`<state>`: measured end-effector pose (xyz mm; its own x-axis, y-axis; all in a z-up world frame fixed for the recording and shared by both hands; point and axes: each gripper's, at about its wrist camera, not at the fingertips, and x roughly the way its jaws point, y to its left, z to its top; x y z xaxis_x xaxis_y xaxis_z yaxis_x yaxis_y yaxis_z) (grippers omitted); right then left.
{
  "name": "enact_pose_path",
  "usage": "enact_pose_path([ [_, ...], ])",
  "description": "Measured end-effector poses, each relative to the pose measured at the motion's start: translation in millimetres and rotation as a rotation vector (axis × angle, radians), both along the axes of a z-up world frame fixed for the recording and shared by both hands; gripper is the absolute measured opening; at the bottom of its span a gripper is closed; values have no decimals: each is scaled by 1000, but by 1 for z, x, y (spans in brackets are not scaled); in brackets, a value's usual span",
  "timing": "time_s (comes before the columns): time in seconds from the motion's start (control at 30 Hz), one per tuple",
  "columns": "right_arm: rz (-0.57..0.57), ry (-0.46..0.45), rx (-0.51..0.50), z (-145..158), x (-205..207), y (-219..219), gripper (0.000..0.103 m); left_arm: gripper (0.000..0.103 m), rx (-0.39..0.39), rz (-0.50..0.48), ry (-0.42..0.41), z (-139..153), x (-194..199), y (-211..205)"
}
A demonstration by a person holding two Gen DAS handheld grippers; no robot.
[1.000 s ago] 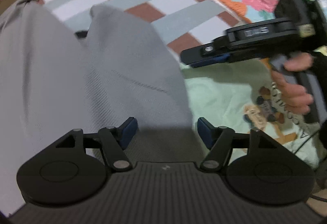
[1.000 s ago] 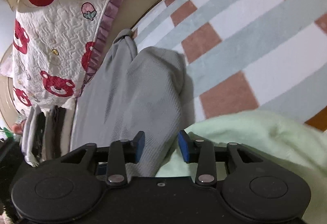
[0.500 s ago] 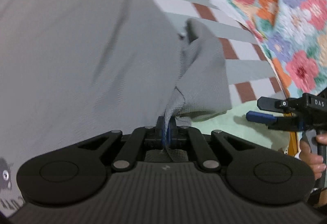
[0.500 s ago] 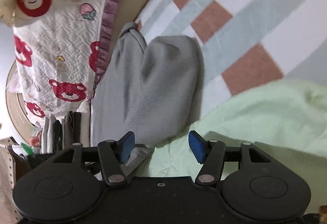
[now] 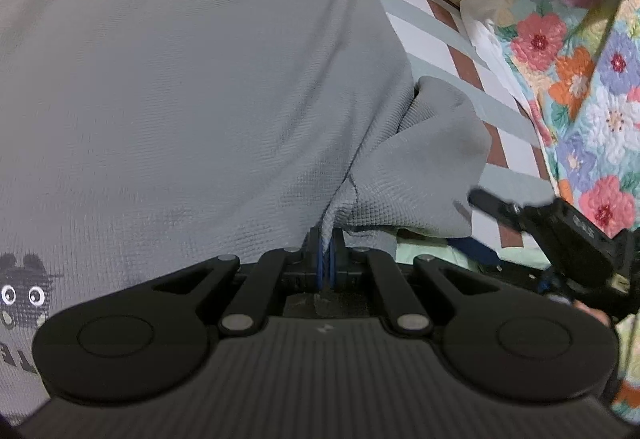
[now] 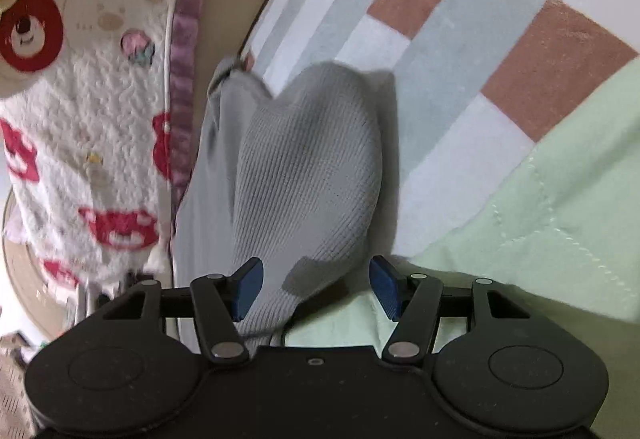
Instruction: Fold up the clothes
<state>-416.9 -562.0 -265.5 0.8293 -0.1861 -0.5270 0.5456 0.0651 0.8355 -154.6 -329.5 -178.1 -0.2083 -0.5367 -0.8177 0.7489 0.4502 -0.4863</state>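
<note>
I see two garments on the bed: one grey shirt and one pale green shirt. My left tongs are clamped tight on a pinch of the grey shirt, at the seam where its sleeve meets the body. My right tongs stand wide apart, having just been opening; the grey sleeve lies between their two blue pads, unpressed, and the green shirt lies under the right-hand pad.
</note>
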Motion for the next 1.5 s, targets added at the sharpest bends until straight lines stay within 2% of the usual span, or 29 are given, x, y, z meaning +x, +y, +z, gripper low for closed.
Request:
enact_pose_path([
  [0.07, -79, -27, -43, -4, 2, -6, 64, 2, -4, -8, 12, 1, 1, 1],
  [0.1, -98, -41, -74, -3, 3, -11, 49, 2, -8, -19, 21, 2, 1, 1],
  [0.13, -112, -54, -108, -3, 4, -16, 2, 2, -13, -35, 34, 3, 0, 0],
  [0.2, -112, -45, -220, 12, 2, -28, 4, 2, -52, -105, 86, 14, -7, -6],
  [0.3, -146, 0, -561, 71, -27, -22, 4, 3, -124, -229, 177, 35, -21, -16],
  [0.37, -188, 47, -678, 100, -54, -16, 4, 5, -156, -323, 205, 46, -34, -25],
  [0.4, -197, 90, -703, 107, -66, -16, 4, 7, -147, -385, 173, 46, -45, -31],
  [0.47, -208, 185, -746, 116, -89, -20, 4, 21, -130, -508, 108, 47, -68, -43],
  [0.5, -205, 231, -747, 113, -96, -20, 3, 24, -109, -560, 82, 43, -79, -48],
  [0.57, -189, 310, -725, 103, -107, -20, 3, 30, -44, -646, 42, 28, -100, -55],
  [0.67, -147, 387, -646, 75, -112, -22, 3, 33, 45, -755, -11, 7, -128, -59],
  [0.77, -147, 389, -585, 55, -116, -29, 3, 36, 60, -803, -37, 5, -139, -59],
  [0.9, -173, 345, -557, 55, -117, -32, 3, 40, 67, -806, 28, 6, -135, -57],
  [0.93, -172, 334, -577, 61, -115, -32, 3, 40, 71, -808, 42, 5, -134, -55],
  [1.03, -105, 283, -792, 85, -109, -19, 3, 40, 77, -798, 112, 2, -128, -48],
  [1.1, -1, 260, -896, 90, -103, -14, 2, 40, 94, -776, 146, -3, -124, -48],
  [1.2, 1, 391, -769, 71, -104, -32, 3, 40, 106, -767, 147, -5, -123, -48],
  [1.27, -33, 406, -600, 56, -115, -46, 4, 40, 97, -779, 118, 0, -125, -47],
  [1.3, -62, 400, -531, 49, -122, -50, 10, 40, 92, -784, 103, 2, -127, -46],
  [1.33, -93, 392, -470, 44, -129, -53, 11, 40, 88, -790, 88, 5, -128, -45],
  [1.37, -112, 345, -409, 38, -136, -56, 15, 41, 84, -796, 73, 7, -129, -45],
  [1.43, -140, 229, -297, 27, -150, -59, 50, 41, 34, -767, 54, 20, -120, -44],
  [1.5, -141, 119, -206, 17, -154, -60, 55, 41, -29, -712, 42, 34, -105, -42],
])
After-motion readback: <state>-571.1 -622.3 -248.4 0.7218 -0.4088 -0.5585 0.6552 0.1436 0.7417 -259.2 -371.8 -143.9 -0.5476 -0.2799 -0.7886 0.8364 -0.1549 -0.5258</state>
